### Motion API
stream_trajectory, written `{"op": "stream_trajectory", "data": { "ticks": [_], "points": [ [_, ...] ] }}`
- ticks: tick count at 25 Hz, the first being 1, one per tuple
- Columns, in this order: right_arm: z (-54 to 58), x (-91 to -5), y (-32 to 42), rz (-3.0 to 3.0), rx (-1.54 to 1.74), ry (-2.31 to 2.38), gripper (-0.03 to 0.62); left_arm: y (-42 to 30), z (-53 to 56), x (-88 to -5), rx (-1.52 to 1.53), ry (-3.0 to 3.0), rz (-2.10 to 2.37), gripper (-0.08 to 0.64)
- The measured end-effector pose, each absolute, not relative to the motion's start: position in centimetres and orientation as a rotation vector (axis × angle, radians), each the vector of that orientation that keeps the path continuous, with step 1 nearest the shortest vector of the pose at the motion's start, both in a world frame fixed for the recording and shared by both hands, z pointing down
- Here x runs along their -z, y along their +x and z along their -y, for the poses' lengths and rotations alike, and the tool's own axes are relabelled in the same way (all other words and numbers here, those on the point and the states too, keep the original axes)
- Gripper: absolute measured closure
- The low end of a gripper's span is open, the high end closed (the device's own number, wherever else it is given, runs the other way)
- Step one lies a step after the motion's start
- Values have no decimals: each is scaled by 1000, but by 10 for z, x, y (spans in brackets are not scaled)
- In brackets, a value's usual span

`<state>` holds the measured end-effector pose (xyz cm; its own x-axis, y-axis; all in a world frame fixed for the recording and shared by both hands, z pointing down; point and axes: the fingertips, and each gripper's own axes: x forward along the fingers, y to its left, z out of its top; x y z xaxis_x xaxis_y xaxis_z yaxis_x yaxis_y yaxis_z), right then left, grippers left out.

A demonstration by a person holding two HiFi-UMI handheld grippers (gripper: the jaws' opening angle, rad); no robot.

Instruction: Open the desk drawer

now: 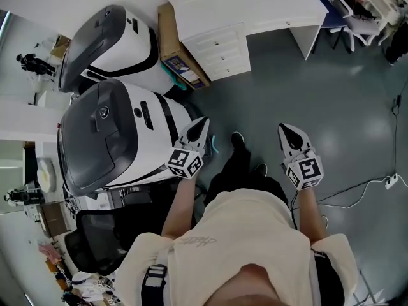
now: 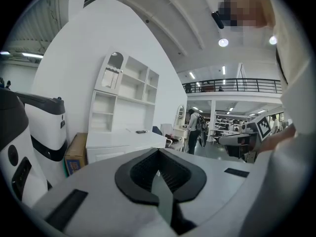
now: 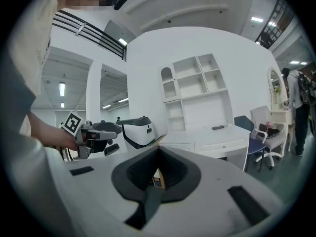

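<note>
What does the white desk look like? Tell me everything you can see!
The white desk stands by the wall across the grey floor, and nothing touches its front. It looks like painted wood with a flat top. Three stacked drawers with small knobs sit at one end, all shut, and a panel leg holds up the other. An open shelf unit rises at the back. A small dark item lies on top. A cardboard box stands right beside the drawers.

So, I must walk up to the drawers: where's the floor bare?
The grey floor is bare from the white desk's drawer stack to the black shoes and right to the white power strip. Left is crowded: two white-and-grey machines, a cardboard box.
</note>
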<state>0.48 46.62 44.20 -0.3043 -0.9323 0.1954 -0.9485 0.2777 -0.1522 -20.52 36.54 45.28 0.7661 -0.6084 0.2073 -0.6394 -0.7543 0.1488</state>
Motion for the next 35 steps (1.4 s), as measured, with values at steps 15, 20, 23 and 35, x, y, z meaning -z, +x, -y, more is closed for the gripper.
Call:
{"op": "stream_trajectory", "data": {
  "ticks": [15,20,23,35],
  "points": [
    [-323,-406,23,2386,-251,1786,595,-175,-208,-452,-115,2764,943,557],
    [-261,-392,16,2372,-202,1796,595,-174,-145,-445,-86,2813,915,557],
    [-231,-387,6,2377,-190,1810,595,-180,-112,-446,-65,2814,909,557],
    [-156,-401,3,2382,-232,1783,595,-175,-42,-464,-145,2803,902,557]
  ]
}}
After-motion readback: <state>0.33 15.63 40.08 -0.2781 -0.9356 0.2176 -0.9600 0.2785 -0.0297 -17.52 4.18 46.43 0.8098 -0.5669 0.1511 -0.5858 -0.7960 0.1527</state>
